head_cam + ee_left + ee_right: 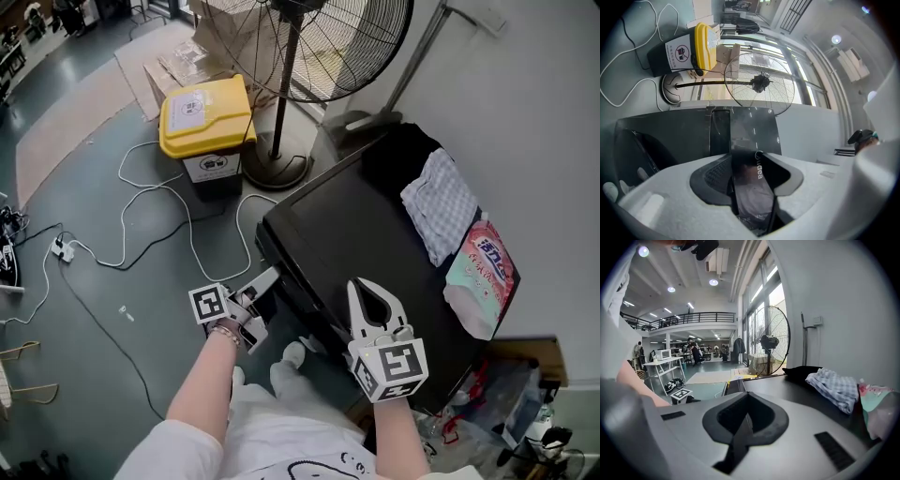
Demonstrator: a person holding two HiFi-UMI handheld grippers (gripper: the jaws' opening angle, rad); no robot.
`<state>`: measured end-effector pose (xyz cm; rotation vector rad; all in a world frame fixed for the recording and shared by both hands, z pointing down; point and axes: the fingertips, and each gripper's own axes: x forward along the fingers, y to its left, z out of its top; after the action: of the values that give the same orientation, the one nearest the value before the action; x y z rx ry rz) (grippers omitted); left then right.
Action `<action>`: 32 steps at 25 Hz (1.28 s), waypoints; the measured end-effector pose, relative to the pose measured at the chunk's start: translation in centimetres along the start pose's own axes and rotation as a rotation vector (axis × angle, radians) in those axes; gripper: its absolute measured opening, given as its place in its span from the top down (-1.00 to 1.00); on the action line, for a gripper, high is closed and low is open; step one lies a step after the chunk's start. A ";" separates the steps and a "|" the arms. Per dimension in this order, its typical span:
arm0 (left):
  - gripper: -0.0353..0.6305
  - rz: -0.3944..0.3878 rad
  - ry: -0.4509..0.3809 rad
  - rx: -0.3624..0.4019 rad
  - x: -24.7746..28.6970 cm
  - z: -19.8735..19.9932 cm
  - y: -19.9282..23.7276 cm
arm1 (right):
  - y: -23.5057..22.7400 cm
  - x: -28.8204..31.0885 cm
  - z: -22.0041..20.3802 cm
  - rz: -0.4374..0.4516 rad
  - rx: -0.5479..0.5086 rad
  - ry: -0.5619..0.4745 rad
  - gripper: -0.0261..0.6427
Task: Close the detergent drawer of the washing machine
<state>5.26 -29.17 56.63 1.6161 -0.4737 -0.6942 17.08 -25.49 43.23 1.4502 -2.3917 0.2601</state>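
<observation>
- A black washer (366, 234) stands against a white wall, and a person stands at its front with a claw in each hand.
- The drawer (754, 136) is at the washer's upper front corner, on the person's left. Its glossy dark front carries pale lettering.
- In the left gripper view the drawer front juts toward the camera. How far out it stands I cannot tell.
- The left gripper (267, 279) is level with that corner. Its jaws stand fairly wide with the drawer front between them, and the pads look pressed on its two side edges.
- The right gripper (359, 284) hangs over the washer's top with its jaws together and nothing in them.
- The drawer is probably light, stiff plastic that slides on rails, so it should need only a modest push.
- The shiny front looks slippery, so a pinch on its edges could slide off.
- The safest hold seems to be the middle of the front panel, pushed straight in along the slide.
- An off-centre or slanted push might skew the drawer and jam it.
</observation>
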 end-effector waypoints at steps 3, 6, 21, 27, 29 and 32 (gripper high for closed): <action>0.29 0.009 -0.002 0.001 0.1 0.0 0.1 | 0.3 0.0 0.0 0.002 -0.005 0.002 0.93; 0.29 0.014 -0.001 0.003 0.2 0.0 0.1 | 0.6 0.0 0.1 0.003 -0.009 0.001 0.93; 0.29 0.089 0.038 0.023 1.4 0.1 0.6 | 1.6 -0.2 1.0 -0.013 -0.007 -0.013 0.93; 0.29 0.173 0.073 0.093 0.9 0.3 0.5 | 2.9 -0.7 1.5 -0.018 -0.004 -0.023 0.93; 0.39 0.195 0.084 0.114 0.9 0.3 0.2 | 3.2 -0.8 1.6 -0.022 -0.004 -0.026 0.93; 0.45 0.239 0.096 0.142 0.7 0.4 -0.1 | 3.7 -1.2 1.9 -0.029 -0.003 -0.031 0.93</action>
<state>5.55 -29.88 56.38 1.6825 -0.6446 -0.4094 14.02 -23.38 41.08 1.4965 -2.3928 0.2283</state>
